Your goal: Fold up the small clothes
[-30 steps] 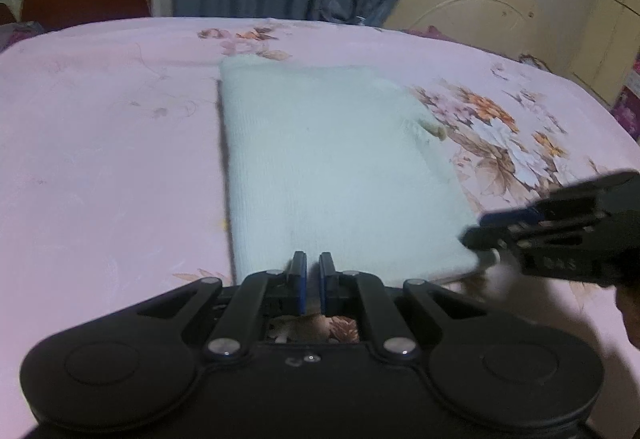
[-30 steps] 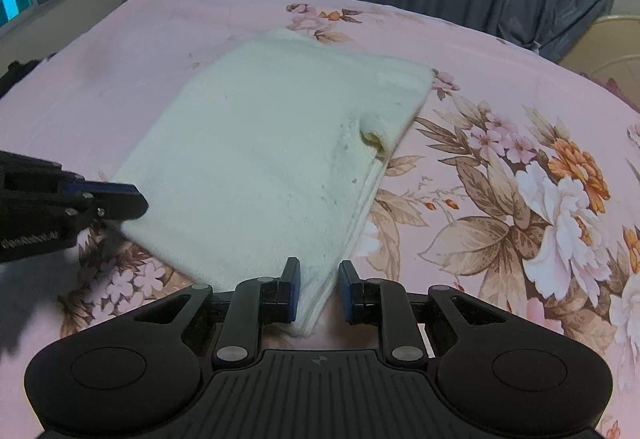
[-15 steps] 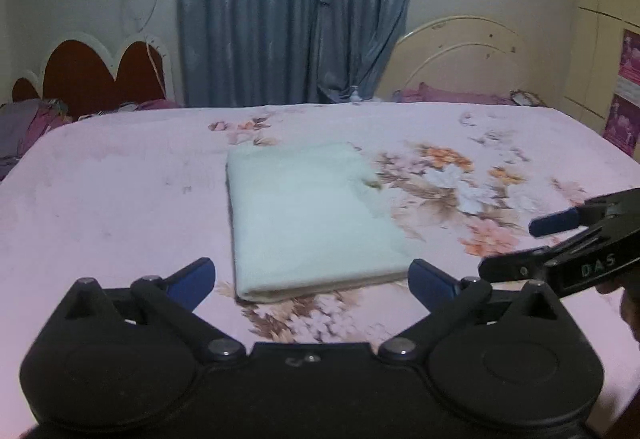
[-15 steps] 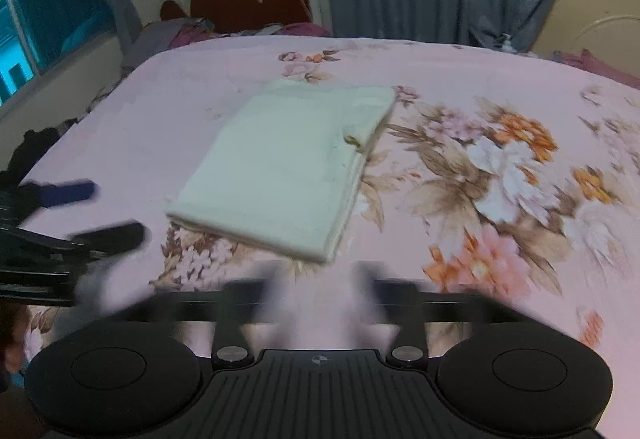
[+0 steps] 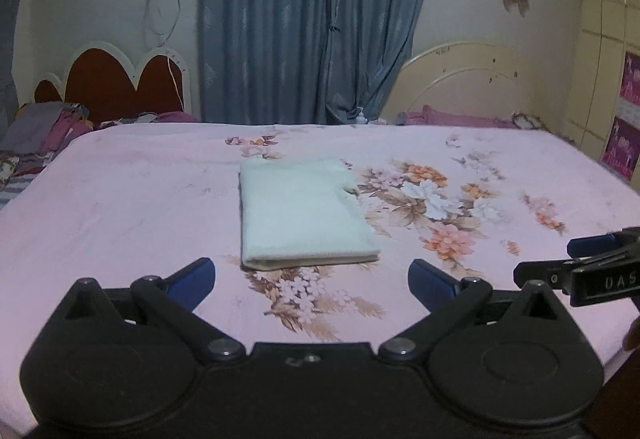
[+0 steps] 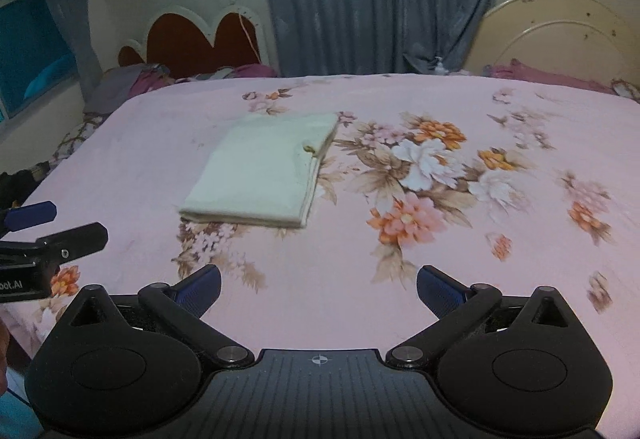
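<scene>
The pale cream folded cloth lies as a flat rectangle on the pink floral bedsheet. Left gripper and right gripper both gape, holding nothing, well short of it. Folding appears complete.

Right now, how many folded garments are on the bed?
1. A pale folded cloth lies flat mid-bed on the pink floral sheet, beyond both open grippers. A heap of clothes sits off the bed's far-left corner; more may be hidden there.
</scene>
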Demonstrator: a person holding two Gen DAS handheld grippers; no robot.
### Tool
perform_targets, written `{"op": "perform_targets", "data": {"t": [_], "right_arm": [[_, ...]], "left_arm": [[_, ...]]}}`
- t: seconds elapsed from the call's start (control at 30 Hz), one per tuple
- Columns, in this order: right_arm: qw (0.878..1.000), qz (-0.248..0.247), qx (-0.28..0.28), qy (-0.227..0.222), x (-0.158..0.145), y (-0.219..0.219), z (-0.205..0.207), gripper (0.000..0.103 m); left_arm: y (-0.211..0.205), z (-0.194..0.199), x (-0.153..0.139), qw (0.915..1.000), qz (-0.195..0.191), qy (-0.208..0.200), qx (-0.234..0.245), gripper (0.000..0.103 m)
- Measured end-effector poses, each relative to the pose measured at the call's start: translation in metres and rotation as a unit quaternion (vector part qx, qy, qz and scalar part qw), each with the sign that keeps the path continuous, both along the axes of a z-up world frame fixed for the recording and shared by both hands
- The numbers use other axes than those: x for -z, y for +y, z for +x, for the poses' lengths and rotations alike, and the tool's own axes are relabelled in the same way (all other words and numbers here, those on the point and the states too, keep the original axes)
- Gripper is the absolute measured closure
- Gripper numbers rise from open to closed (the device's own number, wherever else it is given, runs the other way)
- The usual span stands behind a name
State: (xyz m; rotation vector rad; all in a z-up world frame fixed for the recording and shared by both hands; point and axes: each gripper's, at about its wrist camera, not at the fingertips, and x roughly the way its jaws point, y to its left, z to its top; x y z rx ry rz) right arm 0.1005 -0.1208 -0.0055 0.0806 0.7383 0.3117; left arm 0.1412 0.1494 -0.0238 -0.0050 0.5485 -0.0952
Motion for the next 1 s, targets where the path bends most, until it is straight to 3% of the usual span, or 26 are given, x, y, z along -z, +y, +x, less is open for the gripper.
{"op": "perform_targets", "data": {"t": [0.17, 0.37, 1.0], "right_arm": [[0.999, 0.036, 0.026, -0.027, -0.021, -0.009, -0.044, 0.0], [0.997, 0.036, 0.039, -0.05, -0.038, -0.012, -0.078, 0.0], [0.996, 0.026, 0.032, -0.073, -0.052, -0.011, -0.103, 0.0]], "left_arm": [[-0.002, -0.03, -0.009, 1.0, -0.004, -0.007, -0.001, 0.001], [-0.007, -0.055, -0.018, 0.9997, -0.012, -0.02, 0.0, 0.001], [-0.01, -0.078, -0.028, 0.999, -0.015, -0.041, 0.005, 0.001]]}}
